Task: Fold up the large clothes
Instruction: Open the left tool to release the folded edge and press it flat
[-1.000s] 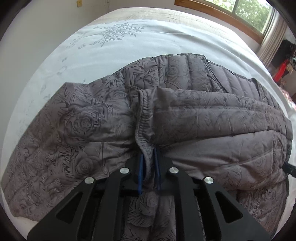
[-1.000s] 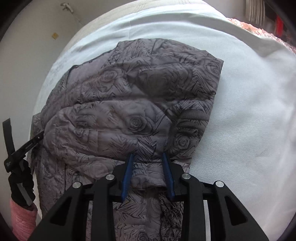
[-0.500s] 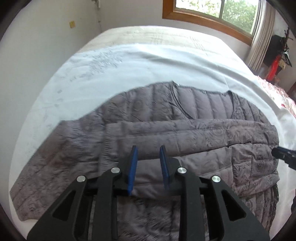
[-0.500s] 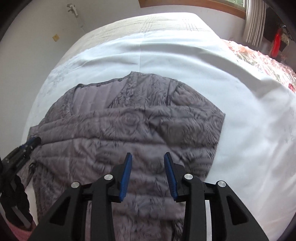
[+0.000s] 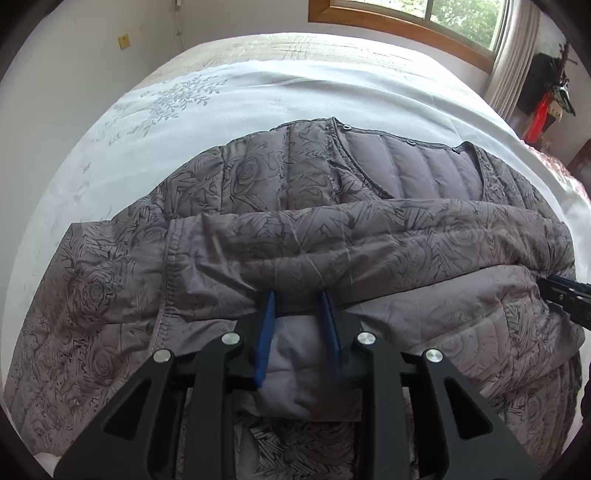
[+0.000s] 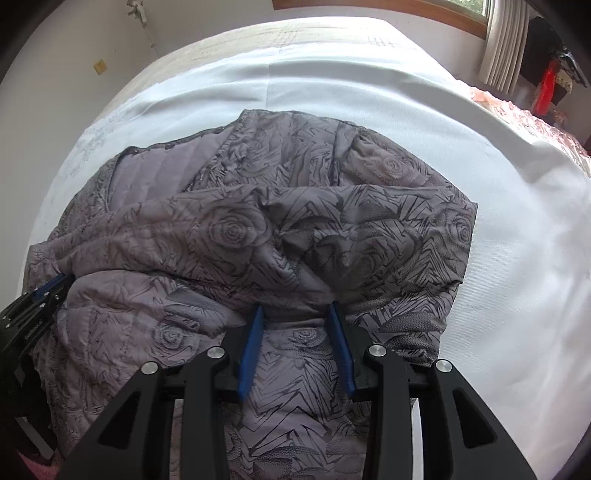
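Observation:
A grey quilted jacket (image 5: 295, 229) with a rose print lies on the white bed, one sleeve folded across its front. It also fills the right wrist view (image 6: 258, 236). My left gripper (image 5: 297, 295) is open, its blue fingers low over the jacket just under the folded sleeve. My right gripper (image 6: 295, 308) is open, its fingers against the bunched fabric near the jacket's right side. Each gripper's tip shows at the edge of the other view.
The white bedsheet (image 5: 229, 92) spreads beyond the jacket to the far wall. A wood-framed window (image 5: 424, 18) and curtain (image 5: 513, 55) stand at the far right. Red and dark items (image 5: 543, 110) stand by the bed's right side.
Both grippers let go of the jacket, lifted back, and have now come down close to it again, open. The sleeve now lies folded across the jacket front.

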{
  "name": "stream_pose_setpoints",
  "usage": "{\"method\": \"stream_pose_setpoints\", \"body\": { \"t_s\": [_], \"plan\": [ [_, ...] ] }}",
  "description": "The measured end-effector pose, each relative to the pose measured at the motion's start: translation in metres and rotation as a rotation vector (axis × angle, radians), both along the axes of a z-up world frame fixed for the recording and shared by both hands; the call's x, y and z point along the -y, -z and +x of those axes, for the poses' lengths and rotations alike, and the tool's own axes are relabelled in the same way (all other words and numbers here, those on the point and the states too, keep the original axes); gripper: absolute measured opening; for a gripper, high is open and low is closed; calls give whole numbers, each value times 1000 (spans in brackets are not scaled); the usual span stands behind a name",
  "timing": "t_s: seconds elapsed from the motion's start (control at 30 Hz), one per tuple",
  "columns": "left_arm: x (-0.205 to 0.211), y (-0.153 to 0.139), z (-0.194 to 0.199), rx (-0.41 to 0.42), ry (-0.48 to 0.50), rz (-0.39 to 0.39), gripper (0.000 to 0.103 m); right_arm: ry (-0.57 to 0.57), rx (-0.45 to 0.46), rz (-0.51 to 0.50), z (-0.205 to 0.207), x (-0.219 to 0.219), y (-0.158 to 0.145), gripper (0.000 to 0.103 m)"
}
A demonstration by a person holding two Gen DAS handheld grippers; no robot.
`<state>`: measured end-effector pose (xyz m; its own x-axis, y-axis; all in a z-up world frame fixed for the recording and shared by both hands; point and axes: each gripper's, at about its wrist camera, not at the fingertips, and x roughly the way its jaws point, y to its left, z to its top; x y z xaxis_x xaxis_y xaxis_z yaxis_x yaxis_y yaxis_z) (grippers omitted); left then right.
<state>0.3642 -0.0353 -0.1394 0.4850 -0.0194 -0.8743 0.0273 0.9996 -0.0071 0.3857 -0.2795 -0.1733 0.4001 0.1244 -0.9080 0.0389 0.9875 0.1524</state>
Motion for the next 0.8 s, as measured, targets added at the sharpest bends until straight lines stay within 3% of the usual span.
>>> {"method": "stream_pose_setpoints", "body": {
  "t_s": [0.2, 0.37, 0.63, 0.8],
  "plan": [
    [3, -10, -6, 0, -8, 18, 25, 14, 23, 74, -10, 13, -17, 38],
    [2, -27, -16, 30, -3, 4, 29, -43, 52, 93, -28, 3, -42, 38],
    [6, -12, -17, 0, 26, 10, 30, -68, -22, 84, -27, -13, -16, 38],
    [7, -3, -18, -1, 31, 15, 30, -76, -9, 60, -27, -18, -6, 38]
  ]
}}
